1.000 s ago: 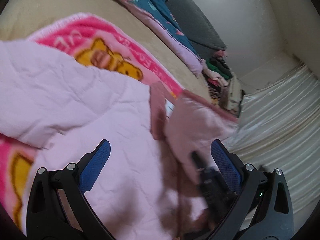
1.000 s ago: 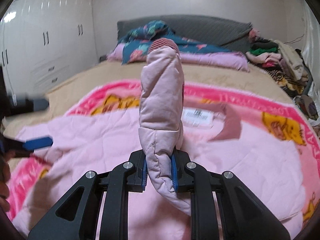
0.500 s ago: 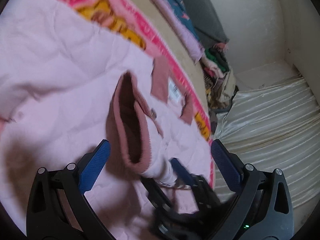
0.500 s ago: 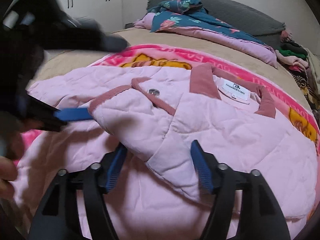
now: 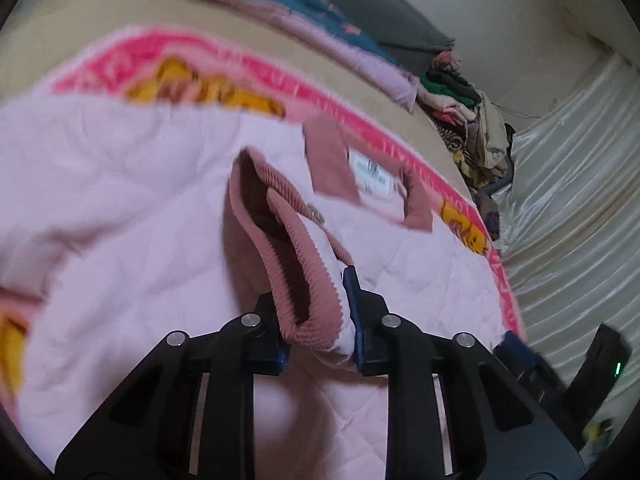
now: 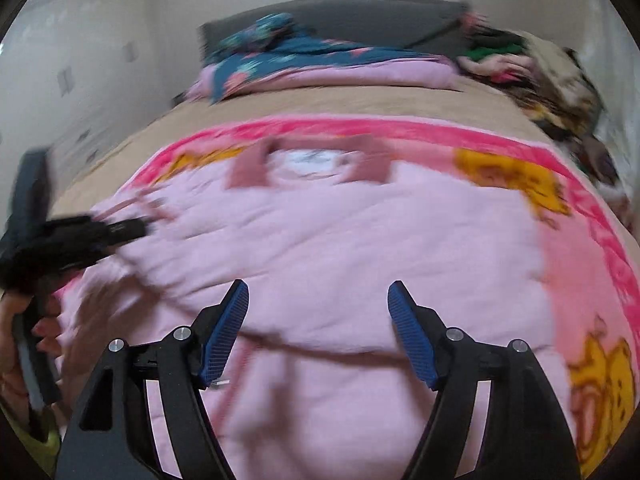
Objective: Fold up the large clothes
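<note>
Pink quilted jacket [image 5: 120, 208] spread flat on cartoon blanket [image 6: 520, 176] over bed [image 5: 80, 20]. Left tongs [image 5: 316, 312] closing, pads clamped on ribbed sleeve cuff [image 5: 304, 280], lying on jacket front below collar [image 5: 332, 164]. Right tongs [image 6: 316, 332] apart, nothing between, above jacket middle.

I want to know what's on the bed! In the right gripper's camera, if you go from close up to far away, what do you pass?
right gripper → pink jacket → its collar label → pink cartoon blanket → tan bedsheet → blue flowery quilt → grey headboard
</note>
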A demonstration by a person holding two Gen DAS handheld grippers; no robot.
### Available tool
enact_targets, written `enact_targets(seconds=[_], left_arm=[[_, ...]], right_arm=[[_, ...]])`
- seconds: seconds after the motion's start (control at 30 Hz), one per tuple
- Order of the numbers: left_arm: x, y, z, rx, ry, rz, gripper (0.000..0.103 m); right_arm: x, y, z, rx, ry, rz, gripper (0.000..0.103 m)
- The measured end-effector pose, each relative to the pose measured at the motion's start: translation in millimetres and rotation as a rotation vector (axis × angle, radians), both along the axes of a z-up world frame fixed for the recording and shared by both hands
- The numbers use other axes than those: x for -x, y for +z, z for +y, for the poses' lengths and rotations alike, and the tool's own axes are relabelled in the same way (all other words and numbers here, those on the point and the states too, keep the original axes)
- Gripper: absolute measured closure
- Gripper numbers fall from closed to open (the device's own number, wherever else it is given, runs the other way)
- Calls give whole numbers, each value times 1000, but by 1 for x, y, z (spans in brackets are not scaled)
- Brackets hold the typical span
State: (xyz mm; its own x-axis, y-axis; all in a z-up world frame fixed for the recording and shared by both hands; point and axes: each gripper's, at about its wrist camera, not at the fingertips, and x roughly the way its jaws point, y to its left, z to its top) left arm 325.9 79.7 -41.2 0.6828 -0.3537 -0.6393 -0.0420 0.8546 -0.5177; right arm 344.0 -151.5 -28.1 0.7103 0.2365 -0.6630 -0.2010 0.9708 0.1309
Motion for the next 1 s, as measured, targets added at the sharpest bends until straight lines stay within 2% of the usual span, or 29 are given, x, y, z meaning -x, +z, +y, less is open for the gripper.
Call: enact_targets(seconds=[0.1, 0.27, 0.53, 0.63, 0.87, 0.93, 1.0], left_arm=[[1, 1, 1, -76, 1, 3, 88], [-6, -29, 4, -92, 8, 98, 86], [-5, -31, -2, -140, -3, 106, 82], [-7, -31, -4, -151, -11, 109, 79], [-8, -31, -10, -197, -20, 116, 74], [-6, -28, -11, -220, -18, 117, 69], [-4, -25, -11, -246, -12, 119, 60]], right_arm=[[-16, 3, -25, -25, -63, 21, 24], [-46, -18, -40, 30, -103, 100, 24], [-61, -62, -64, 67, -138, 220, 20], [-60, -67, -69, 40, -151, 232, 20], [-57, -70, -65, 71, -170, 212, 19], [-51, -64, -65, 63, -185, 205, 18], [-43, -57, -62, 47, -190, 188, 9]])
